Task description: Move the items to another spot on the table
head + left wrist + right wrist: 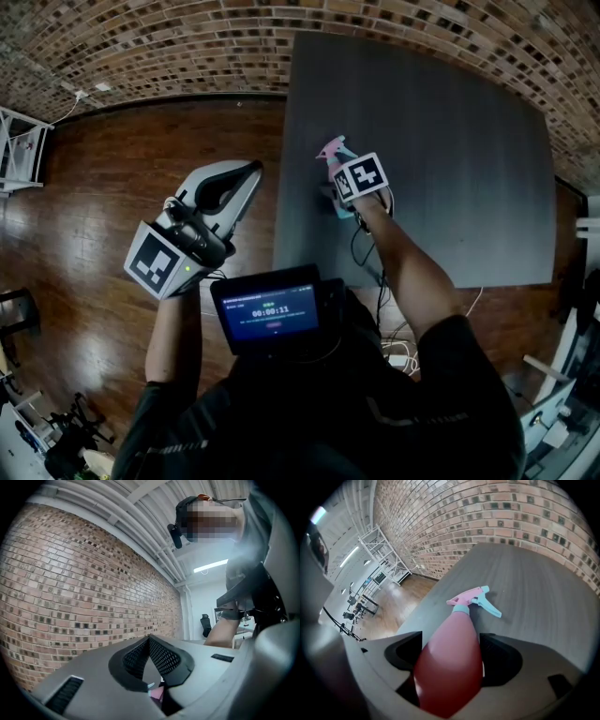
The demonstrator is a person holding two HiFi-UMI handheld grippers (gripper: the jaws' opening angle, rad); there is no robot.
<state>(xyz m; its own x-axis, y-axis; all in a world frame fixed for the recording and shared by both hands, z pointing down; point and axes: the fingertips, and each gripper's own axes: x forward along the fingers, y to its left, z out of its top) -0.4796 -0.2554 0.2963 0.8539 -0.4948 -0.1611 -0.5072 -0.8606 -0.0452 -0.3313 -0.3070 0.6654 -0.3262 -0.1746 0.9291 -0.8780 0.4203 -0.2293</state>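
Right claw (pixel 450 652): pinching the body of the pink spray bottle (pixel 452 667), one jaw on each side.
Spray bottle: near the 9 o'clock edge of the grey desk (pixel 450 169), head towards 11 o'clock.
Left claw (pixel 246 176): jaws pressed together, at the bottle's 9 o'clock, off the desk over wood floor (pixel 122 159).

Seen from overhead, the marker cube on the right tool (pixel 451 652) covers most of the spray bottle (pixel 333 150); only its pink head pokes out past the tool's front. The bottle's base is lost under that tool's body. Below the left tool's (pixel 150 641) meeting pads, a pink scrap (pixel 157 693) shows through the gap, too small to name.
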